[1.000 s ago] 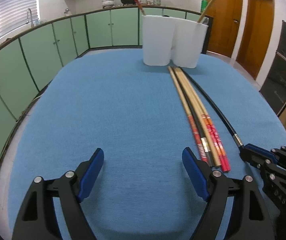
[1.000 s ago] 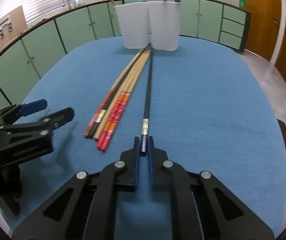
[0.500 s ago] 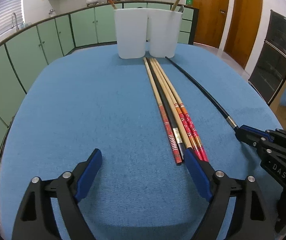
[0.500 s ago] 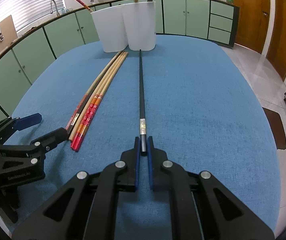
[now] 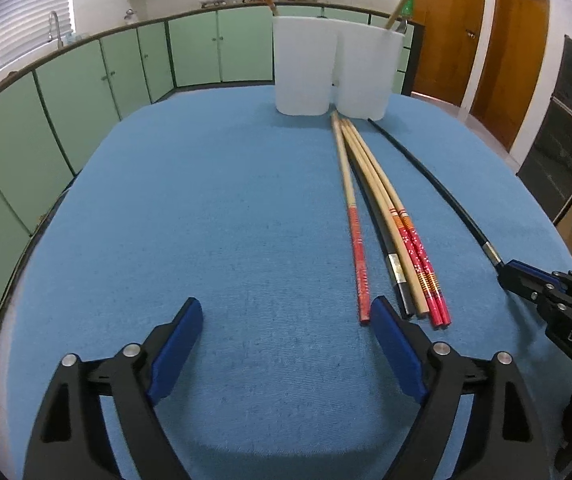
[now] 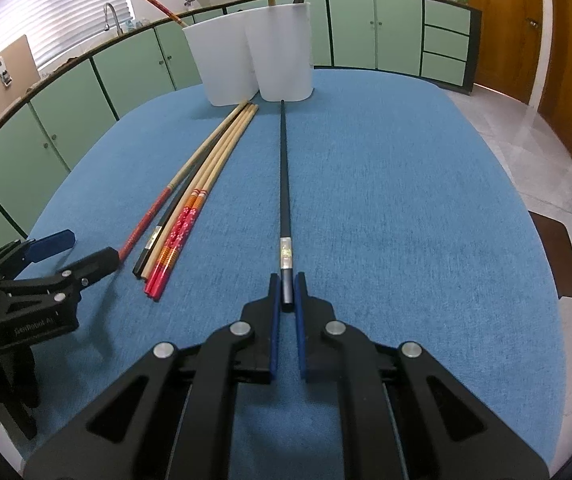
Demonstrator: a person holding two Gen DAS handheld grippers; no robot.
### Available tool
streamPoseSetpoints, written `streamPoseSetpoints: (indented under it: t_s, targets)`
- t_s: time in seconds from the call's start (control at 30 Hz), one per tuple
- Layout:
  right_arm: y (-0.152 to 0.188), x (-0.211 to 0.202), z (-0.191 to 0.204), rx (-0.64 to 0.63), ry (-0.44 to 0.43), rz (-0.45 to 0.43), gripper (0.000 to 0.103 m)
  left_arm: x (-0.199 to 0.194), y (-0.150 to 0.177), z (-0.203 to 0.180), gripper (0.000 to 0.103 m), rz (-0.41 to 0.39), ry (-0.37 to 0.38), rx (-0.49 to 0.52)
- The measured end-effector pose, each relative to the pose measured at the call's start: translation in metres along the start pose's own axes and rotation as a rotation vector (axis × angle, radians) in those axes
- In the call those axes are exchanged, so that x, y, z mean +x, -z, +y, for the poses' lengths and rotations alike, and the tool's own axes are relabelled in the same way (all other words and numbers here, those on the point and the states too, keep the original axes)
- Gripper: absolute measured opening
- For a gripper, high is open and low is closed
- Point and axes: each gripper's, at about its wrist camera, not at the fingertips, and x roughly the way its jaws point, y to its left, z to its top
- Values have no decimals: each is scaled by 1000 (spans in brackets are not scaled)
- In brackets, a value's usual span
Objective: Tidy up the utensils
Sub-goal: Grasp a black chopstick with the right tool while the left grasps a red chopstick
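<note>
Black chopstick pinched at its butt end, ready for the holder

The right tongs [image 6: 284,294] are clamped on the black chopstick [image 6: 283,184], which lies on the blue worktop [image 6: 406,200] pointing to 12 o'clock at the white holders [image 6: 253,60]. It looks light, stiff and slick, so grip behind the silver band. The left tongs [image 5: 286,344] gape wide, empty, beside the bundle [image 5: 390,240].
</note>
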Motion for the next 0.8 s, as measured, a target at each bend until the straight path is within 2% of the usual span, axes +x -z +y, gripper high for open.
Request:
streamPoseSetpoints:
  t_s: [0.2, 0.43, 0.53, 0.73, 0.8]
  targets:
    - [5, -7, -2, -14, -15, -6, 19, -1, 5, -9, 83, 12, 15, 47]
    - [8, -10, -4, -17, -34, -8, 19, 0, 4, -12, 76, 18, 4, 50]
    - [7, -8, -1, -24, -27, -3, 19, 1, 2, -13, 70, 17, 9, 46]
    - [3, -2, 5, -37, -11, 1, 19, 4, -4, -22, 50, 14, 37, 61]
    - [2, 0, 8, -49, 3, 3, 15, 5, -5, -25, 38, 11, 50, 61]
